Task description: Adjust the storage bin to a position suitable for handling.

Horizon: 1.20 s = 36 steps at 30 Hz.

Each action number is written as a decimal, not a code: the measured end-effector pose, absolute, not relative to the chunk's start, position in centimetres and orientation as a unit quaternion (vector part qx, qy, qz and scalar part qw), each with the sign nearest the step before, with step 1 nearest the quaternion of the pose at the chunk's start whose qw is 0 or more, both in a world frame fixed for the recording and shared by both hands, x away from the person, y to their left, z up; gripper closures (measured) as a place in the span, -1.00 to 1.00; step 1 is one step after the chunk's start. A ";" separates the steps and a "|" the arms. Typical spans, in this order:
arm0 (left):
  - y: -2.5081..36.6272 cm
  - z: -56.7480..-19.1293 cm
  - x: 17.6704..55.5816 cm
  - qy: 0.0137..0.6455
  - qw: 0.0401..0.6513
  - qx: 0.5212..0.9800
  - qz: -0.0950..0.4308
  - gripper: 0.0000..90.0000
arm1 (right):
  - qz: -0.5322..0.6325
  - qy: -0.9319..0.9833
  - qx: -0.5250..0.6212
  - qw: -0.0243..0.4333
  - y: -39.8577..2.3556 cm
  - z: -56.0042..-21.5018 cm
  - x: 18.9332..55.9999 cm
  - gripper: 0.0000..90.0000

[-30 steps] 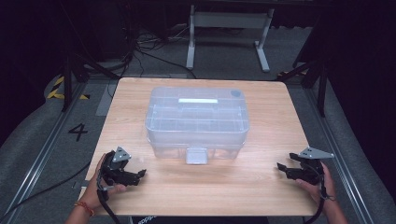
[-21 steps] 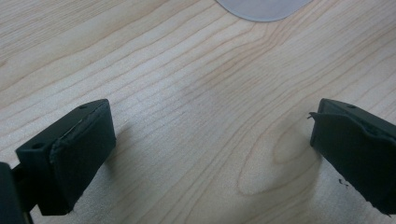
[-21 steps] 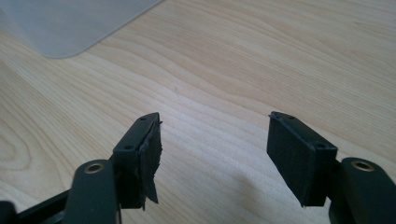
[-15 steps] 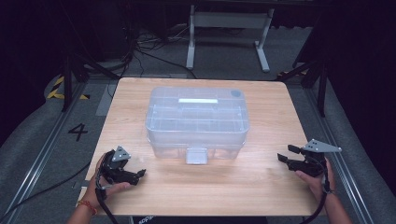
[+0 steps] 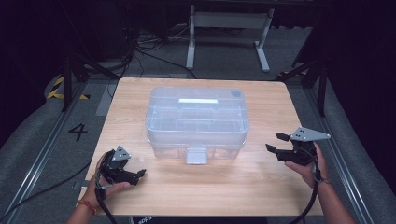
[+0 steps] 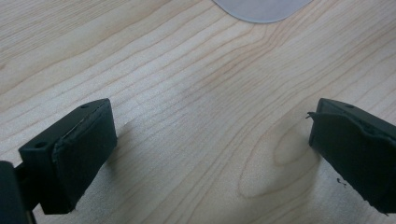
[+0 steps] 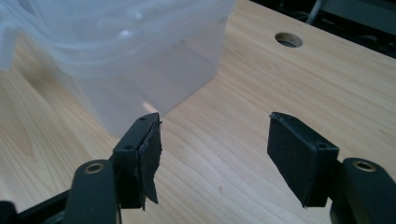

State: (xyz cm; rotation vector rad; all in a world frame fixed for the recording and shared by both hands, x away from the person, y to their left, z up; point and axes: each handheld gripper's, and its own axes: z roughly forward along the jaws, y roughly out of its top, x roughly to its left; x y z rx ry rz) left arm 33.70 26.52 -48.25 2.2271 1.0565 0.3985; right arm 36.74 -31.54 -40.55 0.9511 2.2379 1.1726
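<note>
Translucent plastic storage box (image 5: 197,122) sits lid-on at the middle of the wooden worktop (image 5: 275,100), its front latch tab (image 5: 195,155) facing the person. Left gripper (image 5: 135,175) sits low at the near-left corner, well apart from the box, jaws spread with nothing between them; in the left gripper view its pads (image 6: 79,151) frame bare wood and a rounded bit of the latch tab (image 6: 261,9) shows at the top edge. Right gripper (image 5: 274,143) is raised off the worktop just beside the box's near-right corner, jaws also spread and empty; in the right gripper view that box corner (image 7: 154,60) lies close ahead and a round hole (image 7: 288,39) in the worktop shows beyond. Step in hand looks like the approach to the box, probably to undo the latch or steady the sides. To do it well: bring the left gripper forward and centre it on the tab, keeping the jaws wide until the tab sits fully between the pads. Use the right gripper to brace the box's side or corner so the light box doesn't slide. Close slowly, since thin clear plastic flexes and slips. Can't tell from here whether there are side latches too.
</note>
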 end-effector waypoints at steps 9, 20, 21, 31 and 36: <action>26.5 -48.2 33.7 0.401 0.315 0.846 0.153 -0.97 | 0.439 0.806 0.323 0.230 -29.9 -38.2 38.0 -0.26; 26.4 -48.3 33.8 0.404 0.318 0.844 0.152 -0.97 | 0.448 0.806 0.296 0.250 -27.5 -35.4 40.0 -0.27; 26.4 -48.2 33.8 0.404 0.317 0.844 0.152 -0.97 | 0.446 0.806 0.293 0.256 -27.3 -35.1 40.1 -0.27; 26.4 -48.2 33.8 0.402 0.316 0.846 0.153 -0.97 | 0.452 0.809 0.276 0.256 -25.3 -33.2 41.5 -0.26; 26.4 -48.2 33.7 0.402 0.317 0.845 0.155 -0.95 | 0.458 0.807 0.273 0.253 -24.7 -32.3 41.9 -0.24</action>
